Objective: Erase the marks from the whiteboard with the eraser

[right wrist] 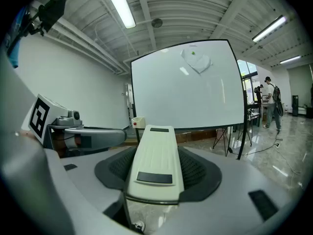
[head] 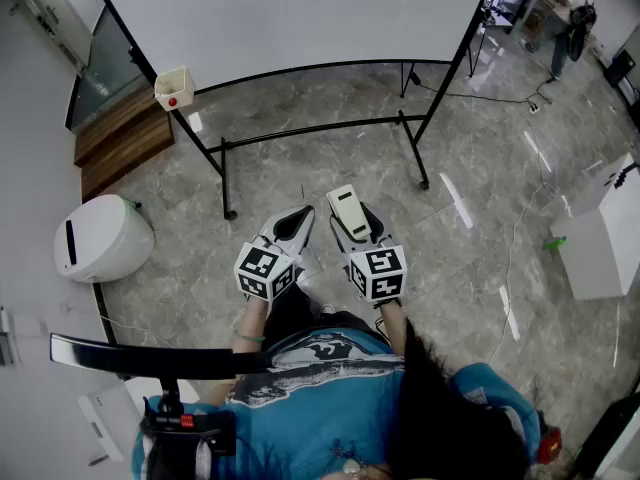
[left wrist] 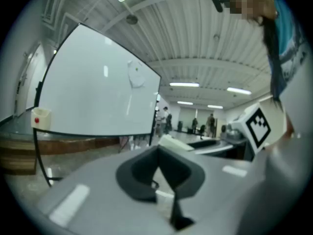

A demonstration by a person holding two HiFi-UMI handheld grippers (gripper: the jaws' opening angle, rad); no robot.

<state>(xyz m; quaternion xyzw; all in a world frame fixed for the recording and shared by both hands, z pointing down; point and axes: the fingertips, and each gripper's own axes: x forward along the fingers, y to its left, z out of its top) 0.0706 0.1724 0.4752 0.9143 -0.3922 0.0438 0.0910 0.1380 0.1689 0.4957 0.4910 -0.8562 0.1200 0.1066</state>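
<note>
Operator in a blue shirt [head: 320,388] stands on the marble floor [head: 300,158] facing the board, both tools held out at waist height, side by side and close together.

Left tool [head: 296,224]: jaws pressed together, nothing between the dark pads [left wrist: 142,173]. Empty.

Right tool [head: 352,226]: jaws pinching the eraser [head: 347,208]. It's a cream plastic block gripped on its long sides, sticking out past the jaw tips and pointing at the board. A dark rectangular inset shows on its upper face in the right gripper view [right wrist: 155,160].

The eraser is in the air, well short of the whiteboard [head: 300,13], not touching it.

The board sits on a black tube stand [head: 320,128] with feet on the floor, tilted back a little. A small cream box [head: 173,86] with something red in it hangs at the board's lower left corner.

The board surface looks mostly clean. There's a faint patch near the top edge [right wrist: 195,58]; can't tell whether it's a mark or a ceiling-light reflection.

Left of the stand are wooden steps [head: 120,143] and a white rounded unit [head: 100,238] on the floor. A white cabinet [head: 600,243] stands off to the right. Another person [head: 575,13] stands far back past the board's right edge.
</note>
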